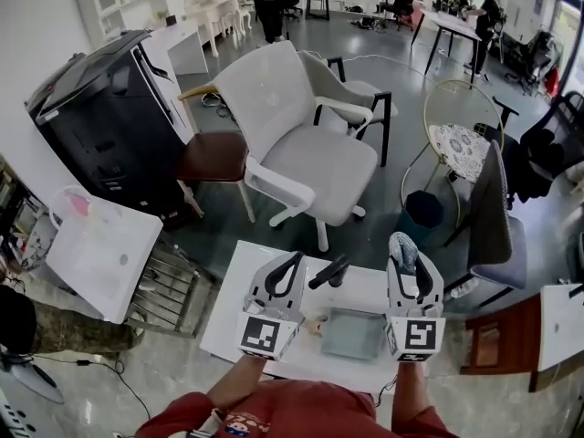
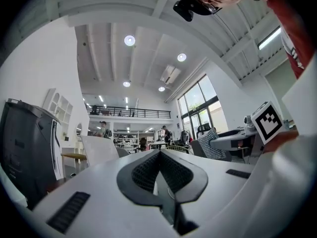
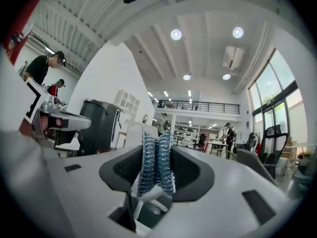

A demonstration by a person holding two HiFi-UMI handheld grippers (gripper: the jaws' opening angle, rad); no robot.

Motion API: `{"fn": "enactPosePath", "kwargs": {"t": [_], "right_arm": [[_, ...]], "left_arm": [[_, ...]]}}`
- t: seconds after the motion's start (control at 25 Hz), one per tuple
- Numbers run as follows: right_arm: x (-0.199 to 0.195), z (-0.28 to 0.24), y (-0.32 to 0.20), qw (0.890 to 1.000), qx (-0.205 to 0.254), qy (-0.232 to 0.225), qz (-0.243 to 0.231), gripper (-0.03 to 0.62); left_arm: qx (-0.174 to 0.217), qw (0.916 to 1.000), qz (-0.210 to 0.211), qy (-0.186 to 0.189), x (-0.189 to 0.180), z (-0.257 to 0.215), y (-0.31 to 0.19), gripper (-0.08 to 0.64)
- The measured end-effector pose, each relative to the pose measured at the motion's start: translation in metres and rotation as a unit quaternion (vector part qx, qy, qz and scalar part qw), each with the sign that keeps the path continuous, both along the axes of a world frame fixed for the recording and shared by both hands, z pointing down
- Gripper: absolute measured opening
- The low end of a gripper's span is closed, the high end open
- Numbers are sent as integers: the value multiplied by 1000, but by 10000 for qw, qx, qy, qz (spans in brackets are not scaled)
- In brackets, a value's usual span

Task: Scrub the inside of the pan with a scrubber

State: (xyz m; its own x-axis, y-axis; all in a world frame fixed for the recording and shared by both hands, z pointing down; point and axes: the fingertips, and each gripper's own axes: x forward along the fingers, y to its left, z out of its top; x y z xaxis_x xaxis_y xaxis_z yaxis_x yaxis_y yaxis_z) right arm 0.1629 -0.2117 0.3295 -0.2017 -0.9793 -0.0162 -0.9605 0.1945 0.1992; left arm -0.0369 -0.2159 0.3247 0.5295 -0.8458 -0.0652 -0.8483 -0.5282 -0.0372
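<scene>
In the head view both grippers are held up over a white table (image 1: 239, 286), jaws pointing away from me. My left gripper (image 1: 297, 259) is shut with nothing between its pads (image 2: 148, 170). My right gripper (image 1: 402, 245) is shut on a blue-silver mesh scrubber (image 3: 156, 165), which sticks out past the fingertips (image 1: 401, 249). A grey square pan (image 1: 351, 333) lies on the table between and below the grippers. A black handle (image 1: 328, 272) shows between them. Both gripper views look out into the room, and neither shows the pan.
A white office chair (image 1: 306, 149) stands just beyond the table, with a second chair (image 1: 356, 94) behind it. A large black machine (image 1: 105, 121) is at the left, a grey chair (image 1: 497, 226) at the right. People stand at desks far back.
</scene>
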Motion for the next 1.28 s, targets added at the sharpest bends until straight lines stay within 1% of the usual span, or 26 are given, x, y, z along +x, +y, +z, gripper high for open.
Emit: {"fn": "enactPosePath", "kwargs": {"t": [0.12, 0.24, 0.48, 0.64, 0.84, 1.28], "right_arm": [[7, -26, 3, 9983, 483, -210, 265, 184], [8, -35, 4, 9969, 685, -154, 342, 184], [11, -28, 7, 9972, 596, -239, 392, 184], [12, -27, 8, 9973, 577, -197, 416, 184], [11, -27, 9, 9974, 564, -162, 418, 183], [7, -20, 4, 9980, 491, -128, 372, 183]], "left_arm": [[155, 9998, -107, -13, -7, -18, -4, 14], [326, 9993, -195, -19, -12, -26, -7, 14], [299, 9992, -251, -71, -15, -20, -6, 14], [299, 9993, -231, -43, -14, -21, -6, 14], [306, 9993, -177, -97, -13, -21, -6, 14], [306, 9993, -191, -75, -16, -21, -8, 14]]}}
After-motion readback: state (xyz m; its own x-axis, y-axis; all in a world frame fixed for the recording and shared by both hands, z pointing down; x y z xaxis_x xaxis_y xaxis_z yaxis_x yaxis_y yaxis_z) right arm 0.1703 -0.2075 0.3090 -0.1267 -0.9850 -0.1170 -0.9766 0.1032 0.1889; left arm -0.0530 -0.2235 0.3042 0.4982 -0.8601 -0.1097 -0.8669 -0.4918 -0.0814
